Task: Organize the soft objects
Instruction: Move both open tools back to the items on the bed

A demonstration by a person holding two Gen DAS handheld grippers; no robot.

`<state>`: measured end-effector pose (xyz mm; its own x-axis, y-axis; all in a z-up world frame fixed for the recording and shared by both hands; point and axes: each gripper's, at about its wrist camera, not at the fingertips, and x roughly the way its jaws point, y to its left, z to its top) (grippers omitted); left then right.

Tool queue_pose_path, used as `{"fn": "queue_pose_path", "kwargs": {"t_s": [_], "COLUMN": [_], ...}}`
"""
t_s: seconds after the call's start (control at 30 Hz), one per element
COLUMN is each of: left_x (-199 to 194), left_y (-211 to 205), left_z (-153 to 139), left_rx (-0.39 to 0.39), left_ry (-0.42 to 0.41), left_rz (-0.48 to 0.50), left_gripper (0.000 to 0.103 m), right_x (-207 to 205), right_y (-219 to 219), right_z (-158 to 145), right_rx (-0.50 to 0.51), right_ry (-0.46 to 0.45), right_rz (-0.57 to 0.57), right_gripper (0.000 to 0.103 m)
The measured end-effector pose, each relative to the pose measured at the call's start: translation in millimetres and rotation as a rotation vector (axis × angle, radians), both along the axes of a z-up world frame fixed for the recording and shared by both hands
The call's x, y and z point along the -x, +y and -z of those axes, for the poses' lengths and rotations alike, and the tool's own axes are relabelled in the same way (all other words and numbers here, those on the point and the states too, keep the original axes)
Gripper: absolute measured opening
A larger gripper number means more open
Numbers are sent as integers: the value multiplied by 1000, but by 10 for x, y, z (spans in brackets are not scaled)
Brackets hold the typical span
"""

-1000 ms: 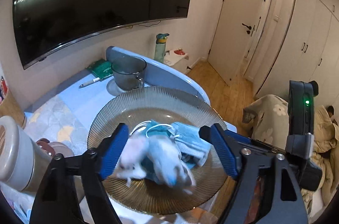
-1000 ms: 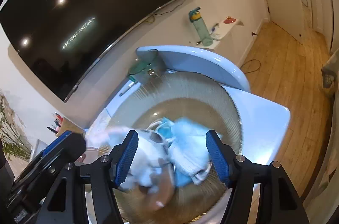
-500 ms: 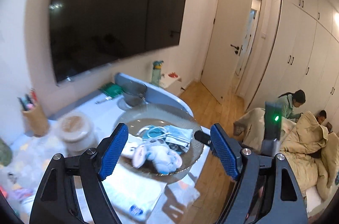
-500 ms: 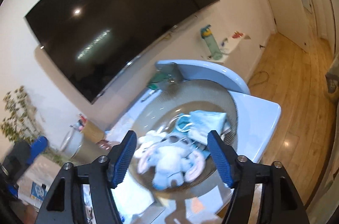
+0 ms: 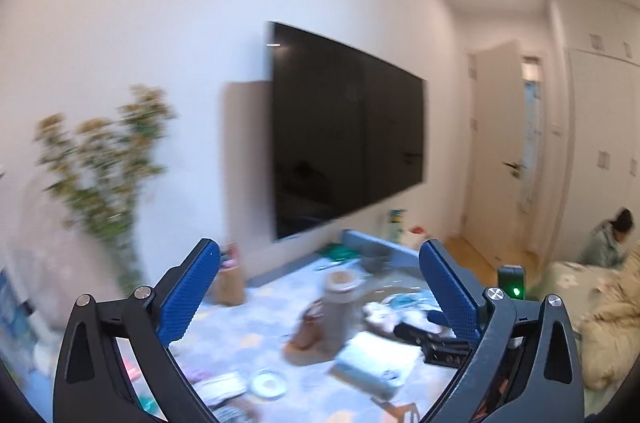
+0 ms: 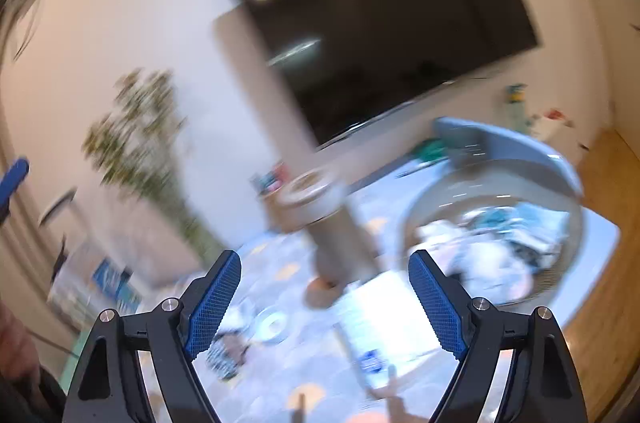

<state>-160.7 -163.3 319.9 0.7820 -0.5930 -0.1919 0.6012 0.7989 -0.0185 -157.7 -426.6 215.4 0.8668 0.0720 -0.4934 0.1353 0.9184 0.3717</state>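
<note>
Currently, the left tool [image 5: 320, 287] is opening, blue pads spread wide with nothing between them. The right tool [image 6: 324, 299] is likewise opening and empty. Both frames are motion-blurred. The soft objects [image 6: 492, 235], a pale plush toy and blue face masks, lie heaped in the glass plate [image 6: 420, 207] on the desk [image 6: 276, 263], right of a lidded jar [image 6: 316, 199]. A wall-mounted television [image 5: 344, 143] hangs above the desk.
</note>
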Motion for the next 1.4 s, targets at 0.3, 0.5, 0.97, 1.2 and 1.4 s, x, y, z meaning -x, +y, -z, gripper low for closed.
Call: {"fn": "queue_pose_path", "kwargs": {"t_s": [0.3, 0.5, 0.97, 1.2, 1.4], "left_x": [-594, -1040, -1382, -1416, -1453], "left_y": [1208, 1770, 1881, 2127, 2401], "left_z": [958, 1918, 2883, 2891, 2942], "left_rx": [14, -15, -119, 32, 196], "left_ry": [218, 385, 522, 587, 664], "left_rz": [-415, -607, -562, -506, -478], "left_gripper": [101, 101, 101, 101, 100], "right_x": [-594, -909, -1170, -1212, -1190], "right_y": [1178, 1644, 1683, 1658, 1639], "right_z": [519, 1128, 1765, 1796, 1780], "right_rx": [111, 223, 79, 65, 69], "right_ry": [133, 219, 321, 341, 330], "right_rz": [-277, -340, -394, -390, -369], "right_gripper": [86, 86, 86, 86, 86]}}
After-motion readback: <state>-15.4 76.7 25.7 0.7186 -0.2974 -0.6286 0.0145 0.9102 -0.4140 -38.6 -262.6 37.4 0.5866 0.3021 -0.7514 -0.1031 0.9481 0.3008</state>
